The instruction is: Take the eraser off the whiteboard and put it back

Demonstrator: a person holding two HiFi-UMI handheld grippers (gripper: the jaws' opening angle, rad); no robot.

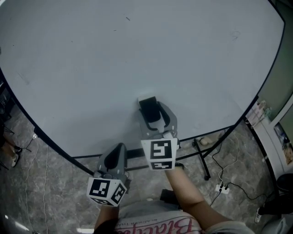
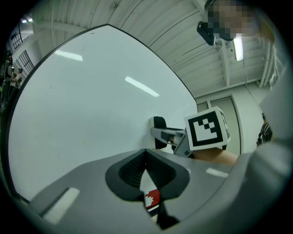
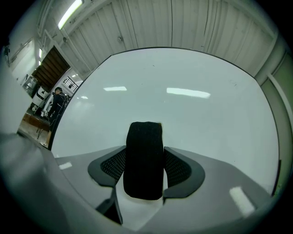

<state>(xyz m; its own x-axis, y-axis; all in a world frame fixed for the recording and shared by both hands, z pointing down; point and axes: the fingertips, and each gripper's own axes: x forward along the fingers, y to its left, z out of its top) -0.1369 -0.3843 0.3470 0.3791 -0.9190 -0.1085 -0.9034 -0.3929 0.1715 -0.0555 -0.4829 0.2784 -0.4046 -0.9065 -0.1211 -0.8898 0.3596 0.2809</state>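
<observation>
Eraser (image 1: pixel 147 109) sits clamped between the right tongs (image 3: pixel 145 171), which press on its two sides, and its far end seems to touch the whiteboard (image 1: pixel 137 55) low in the middle. I judge the step is either lifting it off or setting it back, and the next move needs a straight, untwisted motion. The left tongs (image 2: pixel 145 170) are pressed together with nothing between them, held low, apart from the board

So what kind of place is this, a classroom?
Probably a workshop or lab hall, not a classroom. A big whiteboard stands on a stone-patterned floor with a power strip lying on it, under ribbed panel walls and tube lights. The right gripper's jaws hold the eraser.
</observation>
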